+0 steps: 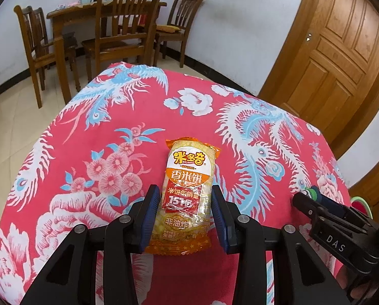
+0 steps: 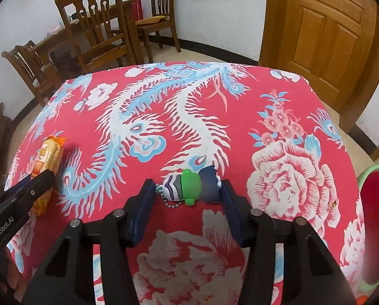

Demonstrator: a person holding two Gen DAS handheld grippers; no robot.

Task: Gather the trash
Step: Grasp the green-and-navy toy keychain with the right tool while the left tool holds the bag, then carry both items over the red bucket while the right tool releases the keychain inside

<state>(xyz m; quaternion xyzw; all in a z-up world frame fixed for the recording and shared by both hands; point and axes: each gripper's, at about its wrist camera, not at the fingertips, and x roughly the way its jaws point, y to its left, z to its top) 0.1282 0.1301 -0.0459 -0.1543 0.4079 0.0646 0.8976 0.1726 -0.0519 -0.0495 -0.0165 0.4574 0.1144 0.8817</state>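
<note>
An orange and white rice cracker packet (image 1: 189, 162) lies lengthwise on the red flowered tablecloth (image 1: 87, 132). My left gripper (image 1: 185, 190) is shut on its lower half, a blue pad against each long side. In the right wrist view the same packet (image 2: 48, 157) shows at the far left under a left finger (image 2: 40, 179). A small toy keychain (image 2: 193, 190), green, navy and purple striped with a bead chain, lies crosswise between the pads of my right gripper (image 2: 187, 183). The right pad meets its navy end; the left pad stands a little off its head, so the gripper is open.
A red bin with a green rim (image 2: 375, 226) stands on the floor beyond the table's right edge. Wooden chairs (image 1: 128, 25) and a dining table (image 1: 70, 15) stand past the far edge. A wooden door (image 1: 337, 58) is at the back right.
</note>
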